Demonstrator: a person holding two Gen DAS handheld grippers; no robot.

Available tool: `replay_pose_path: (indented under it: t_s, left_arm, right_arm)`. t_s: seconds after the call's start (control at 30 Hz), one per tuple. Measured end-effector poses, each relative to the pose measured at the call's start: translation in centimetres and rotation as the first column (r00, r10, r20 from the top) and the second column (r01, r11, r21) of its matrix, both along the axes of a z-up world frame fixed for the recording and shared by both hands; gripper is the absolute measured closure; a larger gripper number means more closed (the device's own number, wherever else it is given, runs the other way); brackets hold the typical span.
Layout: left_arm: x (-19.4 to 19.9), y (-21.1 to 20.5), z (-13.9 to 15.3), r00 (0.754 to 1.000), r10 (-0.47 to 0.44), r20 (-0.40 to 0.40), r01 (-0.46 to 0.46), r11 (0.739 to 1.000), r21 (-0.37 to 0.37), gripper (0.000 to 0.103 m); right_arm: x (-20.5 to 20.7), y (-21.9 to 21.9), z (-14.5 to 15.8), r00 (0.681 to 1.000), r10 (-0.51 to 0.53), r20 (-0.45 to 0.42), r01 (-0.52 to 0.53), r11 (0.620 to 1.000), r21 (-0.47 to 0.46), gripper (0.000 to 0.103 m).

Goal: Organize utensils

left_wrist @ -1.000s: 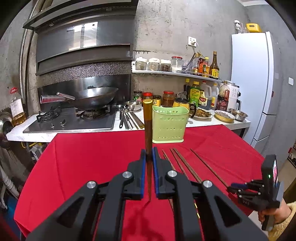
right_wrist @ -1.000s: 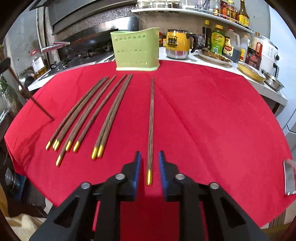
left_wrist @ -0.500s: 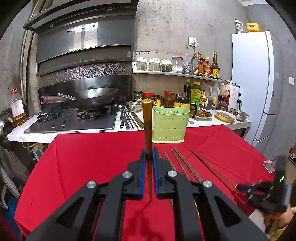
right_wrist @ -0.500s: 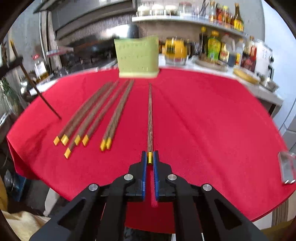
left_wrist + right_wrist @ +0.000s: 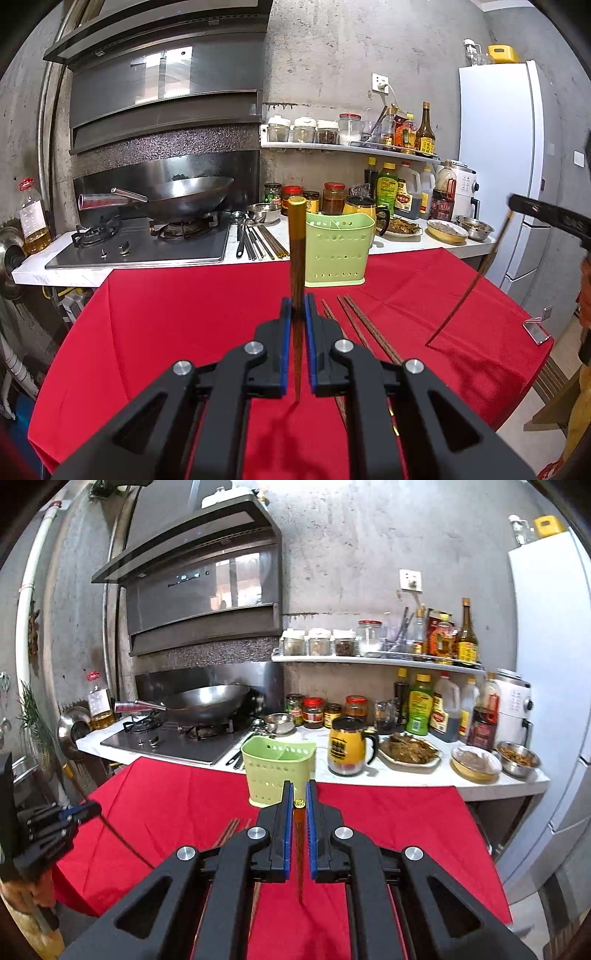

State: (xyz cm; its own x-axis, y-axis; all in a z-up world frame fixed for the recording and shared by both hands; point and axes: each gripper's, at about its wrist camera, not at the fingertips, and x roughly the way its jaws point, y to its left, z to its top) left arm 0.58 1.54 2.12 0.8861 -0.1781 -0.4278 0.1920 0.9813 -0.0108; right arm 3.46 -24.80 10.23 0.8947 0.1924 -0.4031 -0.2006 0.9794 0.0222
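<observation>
Right wrist view alone shows caddy (image 5: 277,771) compartments

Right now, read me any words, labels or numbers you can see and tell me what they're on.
None reads clearly.
Yellow mug: dark print, blurred.
Sauce bottles: labels too small.
Jars: labels too small.
Gold cap of the chopstick in the right gripper: a mark, illegible.

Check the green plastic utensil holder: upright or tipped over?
Upright. The green plastic utensil holder stands on its base at the far edge of the red tablecloth, open top facing up.
</observation>
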Motion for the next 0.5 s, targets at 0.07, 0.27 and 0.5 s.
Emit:
replay_pose_path:
  t_s: [0.07, 0.27, 0.5]
  left_arm:
    - [0.2, 0.0, -0.1, 1.000, -0.006, -0.006, 0.006, 1.000, 0.004, 0.096]
    - [1.5, 0.0, -1.8, 0.997, -0.022, -0.076, 0.022, 1.000, 0.003, 0.096]
    - [2.2, -0.7, -0.5, 0.998, -0.039, -0.045, 0.040, 0.999, 0.019, 0.096]
  right_arm:
    - [0.6, 0.5, -0.2, 1.000, 0.012, -0.005, -0.012, 1.000, -0.013, 0.095]
    - [2.1, 1.0, -3.8, 0.996, 0.011, -0.091, -0.014, 0.999, -0.028, 0.096]
    - [2.6, 1.3, -3.3, 0.997, 0.022, -0.068, -0.024, 1.000, -0.019, 0.096]
